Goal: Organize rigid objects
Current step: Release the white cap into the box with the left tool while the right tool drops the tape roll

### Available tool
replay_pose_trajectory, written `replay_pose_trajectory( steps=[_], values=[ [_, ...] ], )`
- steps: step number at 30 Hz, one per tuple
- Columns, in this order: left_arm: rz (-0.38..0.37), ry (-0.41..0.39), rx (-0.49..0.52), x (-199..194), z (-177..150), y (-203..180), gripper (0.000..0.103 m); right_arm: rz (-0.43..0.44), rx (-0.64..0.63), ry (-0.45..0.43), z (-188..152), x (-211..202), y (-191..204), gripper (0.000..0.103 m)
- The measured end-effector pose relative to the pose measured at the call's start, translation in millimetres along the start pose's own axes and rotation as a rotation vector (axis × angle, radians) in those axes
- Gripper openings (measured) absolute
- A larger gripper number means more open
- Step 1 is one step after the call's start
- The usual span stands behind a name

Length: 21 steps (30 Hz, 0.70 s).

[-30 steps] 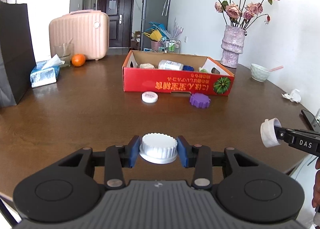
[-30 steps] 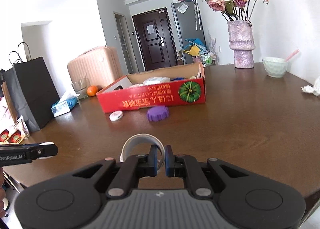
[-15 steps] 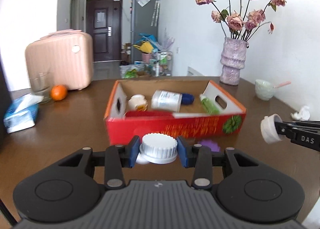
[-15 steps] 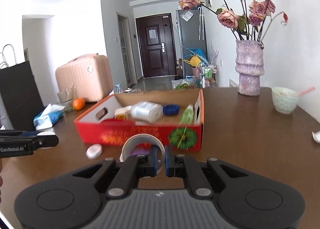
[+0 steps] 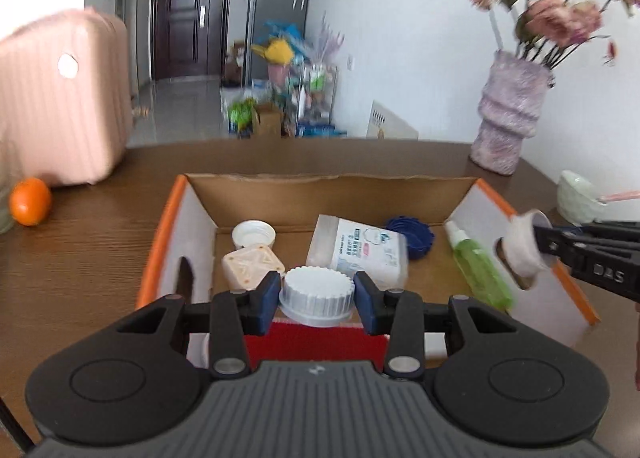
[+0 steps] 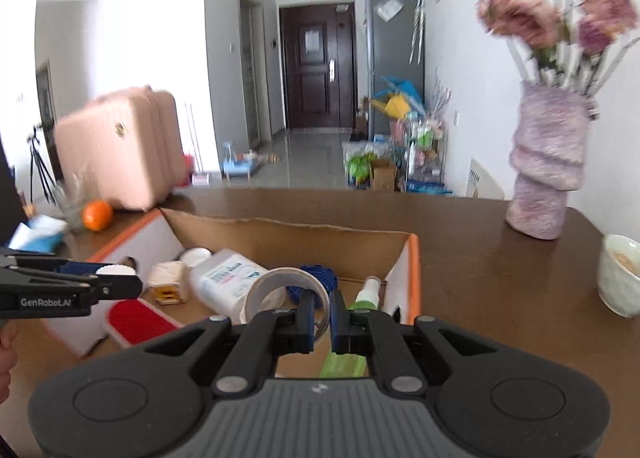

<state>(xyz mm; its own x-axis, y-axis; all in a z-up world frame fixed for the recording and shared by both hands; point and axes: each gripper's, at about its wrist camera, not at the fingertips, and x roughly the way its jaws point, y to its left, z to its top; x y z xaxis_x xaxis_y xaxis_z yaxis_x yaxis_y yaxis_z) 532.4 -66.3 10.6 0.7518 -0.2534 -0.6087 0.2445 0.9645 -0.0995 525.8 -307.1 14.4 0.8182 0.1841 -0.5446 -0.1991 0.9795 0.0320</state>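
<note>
Surface: we look across a dark brown wooden table point(image 5: 100, 242), with a shallow cardboard box point(image 5: 320, 193) set on it, orange-edged and red on its near wall.
Room: beyond the table we see a tiled hallway, a dark door point(image 6: 318, 65) and a grey fridge point(image 6: 394, 57); the walls are white.
Table edges: a pink suitcase point(image 5: 56, 109) and an orange point(image 5: 30, 201) stand to the left of the box, a mauve vase point(image 5: 508, 117) of dried roses and a pale bowl point(image 6: 620, 274) to the right.
Box contents: we count a white open cap point(image 5: 253, 233), a cream square piece point(image 5: 252, 268), a clear labelled bottle point(image 5: 360, 250), a dark blue ridged lid point(image 5: 412, 236) and a green spray bottle point(image 5: 478, 266) (some edges are blurred).
Left gripper point(image 5: 316, 294): its blue pads press on either side of a white ridged cap point(image 5: 316, 290); we see the jaws partly apart, closed on that cap, held over the near wall of the box.
Right gripper point(image 6: 320, 318): its jaws are pinched nearly together on the wall of a roll of tape point(image 6: 280, 290); we see the roll upright, over the right part of the box.
Cross view: from the left wrist camera, the roll hangs at the box's right end wall.
</note>
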Motion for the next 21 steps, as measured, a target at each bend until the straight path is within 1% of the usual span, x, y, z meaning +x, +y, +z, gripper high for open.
replay_pose_trajectory(
  steps=[2, 3, 4, 6, 7, 8, 9, 10, 11, 13, 15, 17, 19, 21],
  values=[
    [-0.003, 0.038, -0.014, 17.5, 4.3, 0.4, 0.041, -0.008, -0.026, 0.056, 6.7, 26.6, 3.5, 0.008],
    [-0.011, 0.040, -0.017, 21.3, 4.8, 1.4, 0.042, -0.006, -0.033, 0.059, 8.5, 35.3, 5.8, 0.010],
    [-0.020, 0.027, -0.016, 23.5, 3.3, 1.7, 0.048, -0.013, -0.034, 0.065, 9.3, 43.0, 8.0, 0.014],
    [-0.028, 0.012, -0.002, 25.7, 0.0, 2.3, 0.057, -0.021, -0.026, 0.079, 8.9, 54.1, 10.5, 0.030],
    [-0.036, 0.001, -0.001, 26.3, -2.3, 3.2, 0.060, -0.027, -0.024, 0.077, 8.8, 56.8, 11.6, 0.045],
    [-0.037, 0.009, 0.005, 28.1, -4.0, 3.9, 0.061, -0.038, -0.025, 0.060, 9.7, 54.8, 12.7, 0.053],
    [-0.033, 0.033, 0.030, 29.3, -3.9, 3.1, 0.061, -0.044, -0.028, 0.039, 10.0, 52.3, 13.9, 0.059],
    [-0.036, 0.032, 0.039, 27.1, -3.4, 5.0, 0.061, -0.045, -0.025, 0.025, 9.5, 50.9, 13.6, 0.069],
    [-0.036, 0.016, 0.035, 23.2, -1.9, 8.0, 0.061, -0.046, -0.015, 0.019, 8.6, 50.4, 13.6, 0.071],
    [-0.014, -0.018, 0.036, 12.3, 1.3, 13.1, 0.066, -0.045, 0.003, -0.002, 7.0, 46.3, 13.5, 0.071],
    [0.016, -0.046, 0.037, 0.0, 2.6, 15.8, 0.067, -0.042, 0.020, -0.012, 7.7, 38.0, 7.6, 0.071],
    [0.026, -0.067, 0.027, -14.8, 0.5, 19.1, 0.068, -0.041, 0.023, -0.020, 8.4, 26.6, 6.7, 0.071],
    [0.024, -0.078, 0.019, -29.6, -4.9, 21.3, 0.072, -0.037, 0.011, -0.028, 10.0, 11.2, 7.5, 0.072],
    [0.046, -0.068, 0.017, -42.6, -11.6, 20.8, 0.072, -0.041, -0.009, -0.033, 10.1, -8.4, 9.3, 0.072]
  ],
)
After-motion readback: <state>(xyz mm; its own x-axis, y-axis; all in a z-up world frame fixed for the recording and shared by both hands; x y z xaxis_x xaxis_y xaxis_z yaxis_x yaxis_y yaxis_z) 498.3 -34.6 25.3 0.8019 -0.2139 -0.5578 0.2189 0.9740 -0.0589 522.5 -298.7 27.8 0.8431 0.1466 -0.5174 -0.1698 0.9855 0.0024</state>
